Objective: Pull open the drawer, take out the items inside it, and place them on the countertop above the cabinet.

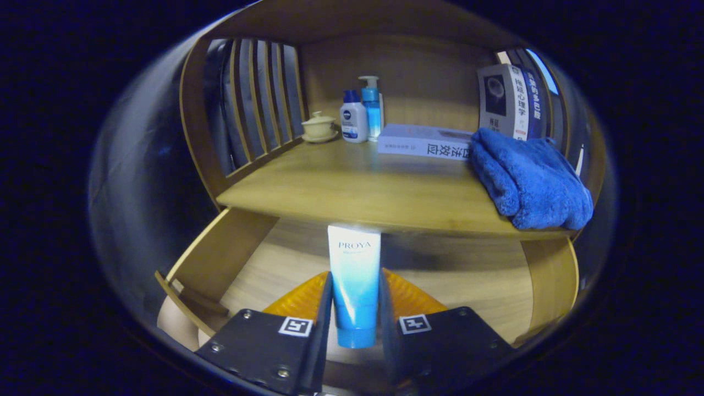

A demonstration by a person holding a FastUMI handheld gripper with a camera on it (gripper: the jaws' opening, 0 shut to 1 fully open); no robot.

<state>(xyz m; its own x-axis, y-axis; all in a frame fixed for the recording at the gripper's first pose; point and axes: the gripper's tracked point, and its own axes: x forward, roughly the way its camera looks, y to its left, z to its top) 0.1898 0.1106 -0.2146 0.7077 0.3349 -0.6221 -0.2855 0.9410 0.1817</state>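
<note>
Now my fingers [355, 300] pinch the tube [354, 280] over the open drawer [220, 258], just below the counter [352, 192] edge; bare wood beside the blue towel [528, 179].

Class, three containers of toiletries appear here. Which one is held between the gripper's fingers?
The blue-and-white tube, clamped by the gripper above the open drawer. The white bottle and blue pump bottle stand on the countertop.
</note>
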